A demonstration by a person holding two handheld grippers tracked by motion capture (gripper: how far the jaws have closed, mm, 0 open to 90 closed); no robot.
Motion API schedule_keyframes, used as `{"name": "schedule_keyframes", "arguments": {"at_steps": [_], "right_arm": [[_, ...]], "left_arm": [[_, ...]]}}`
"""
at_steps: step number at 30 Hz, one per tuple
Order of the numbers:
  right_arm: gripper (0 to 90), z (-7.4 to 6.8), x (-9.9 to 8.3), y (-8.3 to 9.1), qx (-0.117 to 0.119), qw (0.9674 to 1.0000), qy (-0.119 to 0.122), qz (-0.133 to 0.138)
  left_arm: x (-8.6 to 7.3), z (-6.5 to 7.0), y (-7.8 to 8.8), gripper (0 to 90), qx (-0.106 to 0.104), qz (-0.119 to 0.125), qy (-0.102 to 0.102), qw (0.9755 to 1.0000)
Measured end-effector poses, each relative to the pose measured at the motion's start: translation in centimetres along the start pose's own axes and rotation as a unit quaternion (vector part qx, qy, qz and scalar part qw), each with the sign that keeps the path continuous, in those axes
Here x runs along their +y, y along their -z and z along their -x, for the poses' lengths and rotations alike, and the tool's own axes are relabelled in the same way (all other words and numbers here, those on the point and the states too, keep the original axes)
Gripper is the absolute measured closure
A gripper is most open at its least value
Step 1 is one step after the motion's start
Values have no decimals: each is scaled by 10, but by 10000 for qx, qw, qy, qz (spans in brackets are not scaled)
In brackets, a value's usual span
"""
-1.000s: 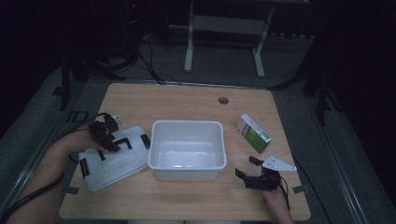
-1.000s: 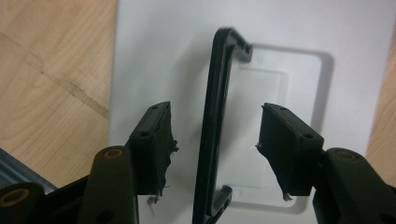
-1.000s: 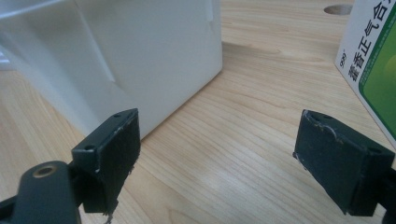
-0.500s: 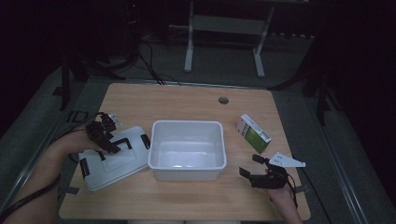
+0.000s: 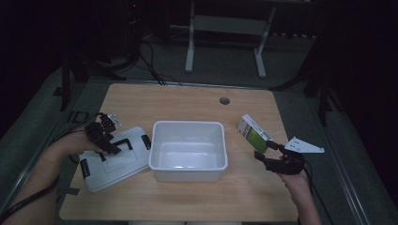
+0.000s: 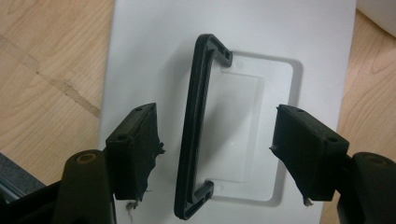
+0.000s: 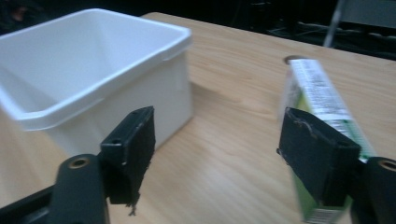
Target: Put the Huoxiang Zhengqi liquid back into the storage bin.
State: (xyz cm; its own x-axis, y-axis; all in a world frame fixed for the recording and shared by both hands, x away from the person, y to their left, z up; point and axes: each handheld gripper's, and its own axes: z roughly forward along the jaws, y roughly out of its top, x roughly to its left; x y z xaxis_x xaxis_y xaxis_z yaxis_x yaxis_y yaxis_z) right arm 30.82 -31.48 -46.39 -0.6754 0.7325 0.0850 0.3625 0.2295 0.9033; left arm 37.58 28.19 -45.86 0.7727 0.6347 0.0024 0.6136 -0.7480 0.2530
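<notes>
In the right gripper view, the green and white carton (image 7: 322, 121) is standing on end near the counter's right edge, apart from the white tub (image 7: 93, 79) at the middle. Your right tool (image 5: 272, 157) is lifting off the counter (image 5: 187, 103) beside the carton, and its jaws have just been narrowing with nothing between them, so the pick-up looks about to begin. Your left tool (image 5: 105, 138) is keeping over the lid (image 5: 117, 161) by the left edge, its jaws having spread to stand clear either side of the black handle (image 6: 194, 135), which lies released.
</notes>
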Motion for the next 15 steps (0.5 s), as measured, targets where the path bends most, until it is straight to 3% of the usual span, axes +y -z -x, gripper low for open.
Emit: {"name": "schedule_keyframes", "arguments": {"at_steps": [7, 15], "right_arm": [[279, 29, 12, -4, -383, 9989, 61, -259], [280, 53, 15, -22, -558, 9967, -5, -595]], "left_arm": [[-1, -1, 0, 314, -42, -7, -13, 10000], [0, 0, 0, 315, -52, 14, -22, 10000]]}}
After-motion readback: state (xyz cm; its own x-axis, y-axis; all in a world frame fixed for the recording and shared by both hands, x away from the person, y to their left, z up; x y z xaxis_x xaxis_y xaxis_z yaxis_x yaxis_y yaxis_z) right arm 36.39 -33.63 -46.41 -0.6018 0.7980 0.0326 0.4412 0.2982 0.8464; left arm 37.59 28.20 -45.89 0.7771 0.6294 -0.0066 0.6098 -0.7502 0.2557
